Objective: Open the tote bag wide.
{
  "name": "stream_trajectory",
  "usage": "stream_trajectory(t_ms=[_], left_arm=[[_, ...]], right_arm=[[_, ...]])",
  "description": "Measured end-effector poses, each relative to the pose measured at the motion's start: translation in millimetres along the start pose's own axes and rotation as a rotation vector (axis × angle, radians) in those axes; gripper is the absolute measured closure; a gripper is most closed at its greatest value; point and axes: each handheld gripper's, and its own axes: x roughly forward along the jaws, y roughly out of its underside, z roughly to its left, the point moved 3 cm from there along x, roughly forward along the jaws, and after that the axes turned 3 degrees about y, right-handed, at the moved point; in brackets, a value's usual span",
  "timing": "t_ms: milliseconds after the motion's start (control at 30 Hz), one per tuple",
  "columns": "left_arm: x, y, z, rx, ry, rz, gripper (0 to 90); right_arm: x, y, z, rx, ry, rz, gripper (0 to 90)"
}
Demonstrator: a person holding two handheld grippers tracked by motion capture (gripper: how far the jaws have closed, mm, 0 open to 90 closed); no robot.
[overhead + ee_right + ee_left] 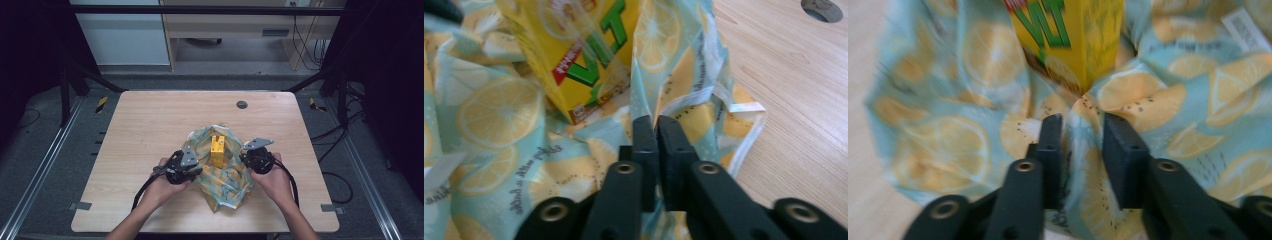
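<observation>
The work in hand looked like wrapping a yellow carton [217, 150] in a lemon-print cloth [227, 187]. The carton stood upright near the middle of the cloth, which lay bunched on the desk [145, 130] a little toward 5 o'clock of the desk's center, with the cable hole [242, 104] well apart at 12 o'clock.

The left gripper [192, 169] sat at the cloth's 9 o'clock edge. In the left gripper view a raised fold of cloth [1148, 100] ran between the jaws, which stood narrow with the fold filling most of the gap; I could not tell whether the pads truly pressed it. The carton [1073, 35] rose just beyond that fold. The right gripper [246, 159] sat at the 3 o'clock edge; in the right gripper view its jaws were nearly together, pinching a thin edge of cloth [489, 115] just in front of the carton [574, 55].

Done, by my judgement: the carton was placed on the cloth and 2 opposite sides were gathered up beside it. Left: the carton's top and front faces were uncovered, so the 2 sides had yet to be drawn over it, and the loose flap toward 6 o'clock remained spread on the desk, unfolded and untied.
</observation>
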Motion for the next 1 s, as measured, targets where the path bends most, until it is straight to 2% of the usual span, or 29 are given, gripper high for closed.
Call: stream_trajectory(t_ms=[33,100,267,533,733,900,967,1000], left_arm=[[1.1,1.2,-1.1,-0.004,0.000,-0.001,85.7],[3.0,2.8,-0.8,0.020,-0.013,0.029,89.6],[5.2,6.9,3.0,0.002,-0.028,0.038,90.0],[1.7,22.4,11.3,-0.029,-0.041,0.056,90.0],[-3.1,27.0,16.8,-0.020,-0.087,0.073,90.0],[-5.4,28.3,17.5,-0.037,-0.072,0.057,90.0],[-8.4,25.4,15.9,-0.022,-0.067,0.020,88.9],[-10.7,22.8,14.6,-0.020,-0.063,-0.003,85.1]], right_arm=[[0.8,0.4,-1.5,0.002,0.002,0.002,90.0],[2.0,0.9,-3.7,0.005,0.002,0.005,90.0],[6.4,3.8,-13.4,0.018,0.023,0.018,90.0],[14.5,13.5,-34.7,0.069,0.060,0.051,90.0],[16.9,20.0,-48.5,0.093,0.086,0.069,90.0],[18.0,23.5,-54.8,0.110,0.094,0.080,90.0],[17.7,22.8,-54.5,0.112,0.090,0.068,89.7],[16.8,21.9,-54.4,0.113,0.079,0.054,88.4]])
